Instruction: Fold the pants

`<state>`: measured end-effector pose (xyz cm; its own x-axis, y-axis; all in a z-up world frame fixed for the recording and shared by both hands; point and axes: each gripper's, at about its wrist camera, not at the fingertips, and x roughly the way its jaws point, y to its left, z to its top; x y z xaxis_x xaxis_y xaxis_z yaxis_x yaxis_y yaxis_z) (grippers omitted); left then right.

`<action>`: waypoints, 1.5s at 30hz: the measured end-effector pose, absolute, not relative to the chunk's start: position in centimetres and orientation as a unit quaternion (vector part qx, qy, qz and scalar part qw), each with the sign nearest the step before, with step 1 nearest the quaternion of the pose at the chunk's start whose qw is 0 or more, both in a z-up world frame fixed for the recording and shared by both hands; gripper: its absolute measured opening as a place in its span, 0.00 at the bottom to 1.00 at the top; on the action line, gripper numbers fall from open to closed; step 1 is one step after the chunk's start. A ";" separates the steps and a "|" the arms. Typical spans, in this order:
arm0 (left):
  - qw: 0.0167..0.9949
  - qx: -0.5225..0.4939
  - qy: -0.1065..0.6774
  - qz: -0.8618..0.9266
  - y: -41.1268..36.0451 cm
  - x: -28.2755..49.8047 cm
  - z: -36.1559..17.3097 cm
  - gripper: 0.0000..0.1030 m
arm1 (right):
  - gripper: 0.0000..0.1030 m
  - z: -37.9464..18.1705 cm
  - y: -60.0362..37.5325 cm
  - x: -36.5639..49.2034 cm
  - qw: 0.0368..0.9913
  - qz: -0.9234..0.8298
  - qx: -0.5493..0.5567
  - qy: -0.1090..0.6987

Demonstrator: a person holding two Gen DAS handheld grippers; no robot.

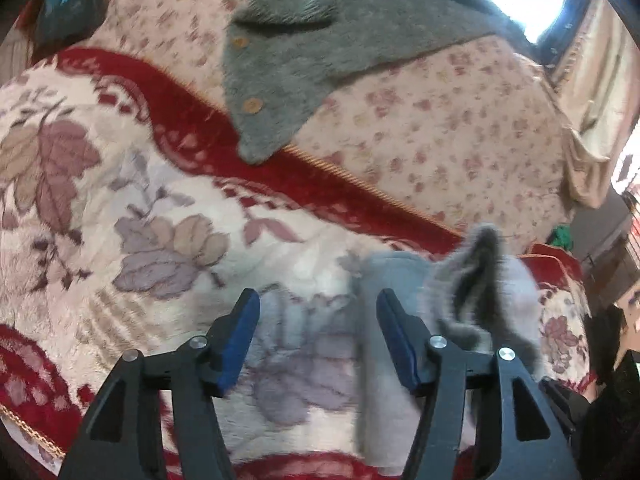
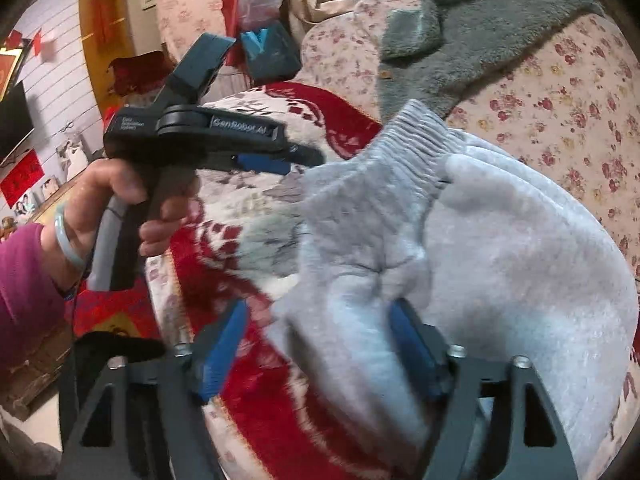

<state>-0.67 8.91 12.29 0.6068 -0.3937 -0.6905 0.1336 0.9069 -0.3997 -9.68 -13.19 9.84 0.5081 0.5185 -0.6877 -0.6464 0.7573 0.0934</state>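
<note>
Left gripper (image 2: 308, 156), seen in right wrist view, upper left of centre: white lettering "GenRobot.AI" along its black arm. A smaller label left of it is too blurred to read.

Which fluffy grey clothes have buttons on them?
The darker grey garment lying far back on the flowered sheet; two tan buttons show along its edge. The pale grey pants show none.

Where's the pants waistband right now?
Right wrist view, upper centre: the ribbed waistband of the light grey pants lies on the red floral blanket, just below the dark grey fleece garment.
</note>
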 end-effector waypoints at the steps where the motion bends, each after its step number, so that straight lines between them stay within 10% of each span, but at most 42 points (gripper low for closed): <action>1: 0.884 -0.154 0.412 -0.156 8.3 -0.9 12.8 0.60 | 0.78 10.2 -13.7 -9.9 0.860 0.348 -0.078 0.366; 9: 0.892 -0.119 0.357 -0.249 0.7 -4.7 18.5 0.77 | 0.78 13.9 -20.5 -13.3 0.842 0.386 0.046 0.373; 45: 0.901 -0.039 0.392 -0.182 -5.2 -6.7 12.8 0.82 | 0.89 11.7 -25.7 -3.8 0.895 0.158 0.047 0.415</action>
<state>-6.69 -5.16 12.81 0.6264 -0.3583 -0.6922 0.2965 0.9309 -0.2135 -3.77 -25.70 11.72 0.6064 0.3214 -0.7273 -0.2438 0.9458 0.2147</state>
